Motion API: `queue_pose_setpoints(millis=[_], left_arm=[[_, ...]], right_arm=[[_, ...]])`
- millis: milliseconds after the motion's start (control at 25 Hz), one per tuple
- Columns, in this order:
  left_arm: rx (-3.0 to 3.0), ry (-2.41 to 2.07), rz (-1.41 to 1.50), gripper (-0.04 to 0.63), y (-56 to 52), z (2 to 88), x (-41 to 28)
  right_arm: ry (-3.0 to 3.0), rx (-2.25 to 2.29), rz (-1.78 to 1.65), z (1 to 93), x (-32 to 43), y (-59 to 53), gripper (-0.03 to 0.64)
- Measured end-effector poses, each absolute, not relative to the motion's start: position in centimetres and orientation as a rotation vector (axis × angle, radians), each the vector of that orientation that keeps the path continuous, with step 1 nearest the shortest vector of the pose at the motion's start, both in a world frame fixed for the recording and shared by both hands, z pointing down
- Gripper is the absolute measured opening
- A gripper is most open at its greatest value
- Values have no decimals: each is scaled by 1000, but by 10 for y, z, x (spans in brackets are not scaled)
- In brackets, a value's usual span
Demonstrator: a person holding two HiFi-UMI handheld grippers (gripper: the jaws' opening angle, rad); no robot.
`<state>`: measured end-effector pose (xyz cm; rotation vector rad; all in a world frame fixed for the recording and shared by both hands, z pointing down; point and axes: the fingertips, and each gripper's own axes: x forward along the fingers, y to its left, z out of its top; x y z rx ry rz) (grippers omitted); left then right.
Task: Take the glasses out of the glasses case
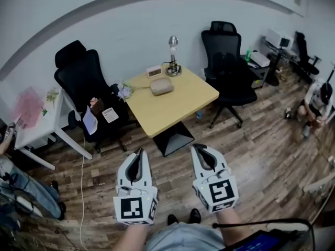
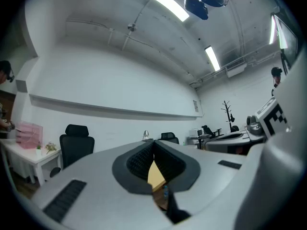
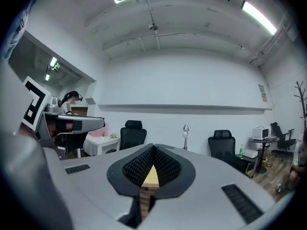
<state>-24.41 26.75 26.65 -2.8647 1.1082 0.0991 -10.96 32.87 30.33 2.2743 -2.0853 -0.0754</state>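
Note:
A beige glasses case (image 1: 162, 86) lies closed on the light wooden table (image 1: 178, 106), well ahead of both grippers. No glasses show. My left gripper (image 1: 139, 151) and right gripper (image 1: 194, 146) are held level side by side over the wooden floor, short of the table's near corner. Both are shut with nothing between the pads. In the left gripper view the left gripper (image 2: 153, 142) has its jaws meeting at the tip, and a strip of the table shows behind them. In the right gripper view the right gripper (image 3: 152, 148) looks the same.
On the table also stand a silver lamp (image 1: 173, 51), a small clock (image 1: 154, 71) and a little flower bunch (image 1: 124, 91). Black office chairs (image 1: 84, 82) (image 1: 226, 67) flank it. A white side table (image 1: 39, 127) is at the left. A person (image 1: 316, 102) crouches far right.

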Motion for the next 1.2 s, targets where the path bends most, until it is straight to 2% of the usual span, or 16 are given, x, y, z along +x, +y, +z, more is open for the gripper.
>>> queue_pose_setpoints(millis=[80, 120, 160, 200, 840, 1200], left_arm=[[-2864, 1102, 104, 6, 267, 266, -247], [-2865, 1098, 106, 6, 266, 265, -249], [-2866, 1094, 109, 6, 265, 264, -250], [-2867, 1090, 111, 6, 264, 264, -251], [-2922, 1032, 116, 6, 254, 285, -279], [-2945, 1016, 60, 6, 233, 299, -262]], right_arm=[[-2085, 2308, -79, 299, -111, 329, 17], [-2093, 2313, -63, 298, -113, 329, 62], [-2100, 2308, -46, 296, -115, 327, 154], [-2097, 2304, -38, 295, -116, 326, 199], [-1974, 2330, -139, 304, -139, 324, 204], [-1959, 2354, -119, 309, -122, 307, 209]])
